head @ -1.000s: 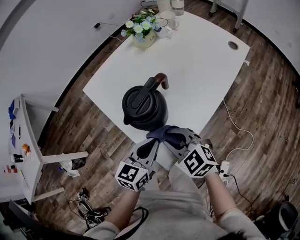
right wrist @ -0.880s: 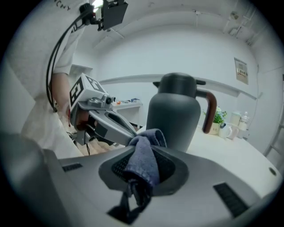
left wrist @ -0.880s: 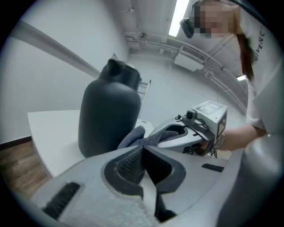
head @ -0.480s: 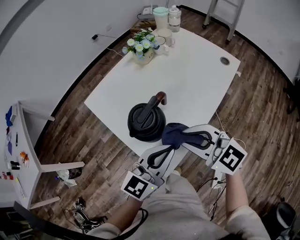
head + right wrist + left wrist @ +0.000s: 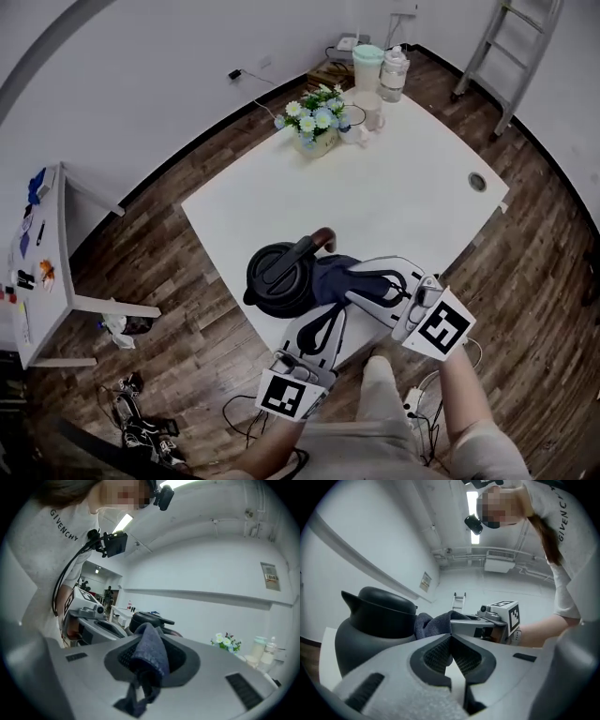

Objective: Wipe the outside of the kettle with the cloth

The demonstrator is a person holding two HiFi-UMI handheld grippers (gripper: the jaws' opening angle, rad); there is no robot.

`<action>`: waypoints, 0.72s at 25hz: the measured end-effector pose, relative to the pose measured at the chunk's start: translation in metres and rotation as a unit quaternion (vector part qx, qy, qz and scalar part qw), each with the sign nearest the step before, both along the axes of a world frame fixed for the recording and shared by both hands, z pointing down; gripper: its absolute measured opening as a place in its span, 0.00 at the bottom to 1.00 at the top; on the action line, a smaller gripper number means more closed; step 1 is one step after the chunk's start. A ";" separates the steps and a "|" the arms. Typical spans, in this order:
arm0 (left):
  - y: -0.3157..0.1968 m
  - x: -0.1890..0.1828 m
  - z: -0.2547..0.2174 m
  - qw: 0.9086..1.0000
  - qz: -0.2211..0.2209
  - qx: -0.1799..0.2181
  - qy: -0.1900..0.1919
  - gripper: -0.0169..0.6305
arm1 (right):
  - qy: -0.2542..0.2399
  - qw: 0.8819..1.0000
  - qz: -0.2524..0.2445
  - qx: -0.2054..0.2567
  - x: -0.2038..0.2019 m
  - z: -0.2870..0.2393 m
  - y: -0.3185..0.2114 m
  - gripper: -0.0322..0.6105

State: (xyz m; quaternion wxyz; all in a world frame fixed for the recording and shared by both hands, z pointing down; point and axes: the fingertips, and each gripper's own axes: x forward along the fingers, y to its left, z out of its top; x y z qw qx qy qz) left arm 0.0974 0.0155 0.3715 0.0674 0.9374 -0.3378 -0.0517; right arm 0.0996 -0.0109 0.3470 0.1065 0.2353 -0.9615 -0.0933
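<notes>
As our right hand-held gripper [image 5: 149,660] clamps the cloth [image 5: 328,277] against the kettle [image 5: 281,281], we judge wiping begun; next, sweep around. Left hand-held gripper [image 5: 451,644]: closed, empty.

the shirt [image 5: 70,530] carries "givenchy" in dark capitals across the chest. the left gripper view shows the same word running down the shirt's side. a small notice [image 5: 270,576] on the wall has red and dark print too small to read. the cubes on the left gripper [image 5: 328,314] and right gripper [image 5: 356,274] bear black-and-white square code markers.
</notes>
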 end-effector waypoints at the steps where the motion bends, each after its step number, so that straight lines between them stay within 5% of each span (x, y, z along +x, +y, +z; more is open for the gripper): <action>1: -0.007 0.001 0.004 1.000 -0.031 0.003 -0.006 0.03 | -0.012 1.000 -0.019 -0.001 0.000 0.002 -0.005 0.15; 5: -0.016 0.000 0.025 0.993 -0.118 -0.004 -0.019 0.03 | -0.014 0.997 -0.075 -0.018 -0.002 0.028 -0.016 0.15; 11: -0.013 -0.013 0.072 0.976 -0.194 -0.094 0.000 0.03 | 0.051 0.991 -0.105 -0.061 0.000 0.079 -0.016 0.15; 18: -0.005 -0.022 0.105 0.958 -0.237 -0.161 -0.002 0.03 | 0.145 0.980 -0.116 -0.071 -0.004 0.128 -0.012 0.15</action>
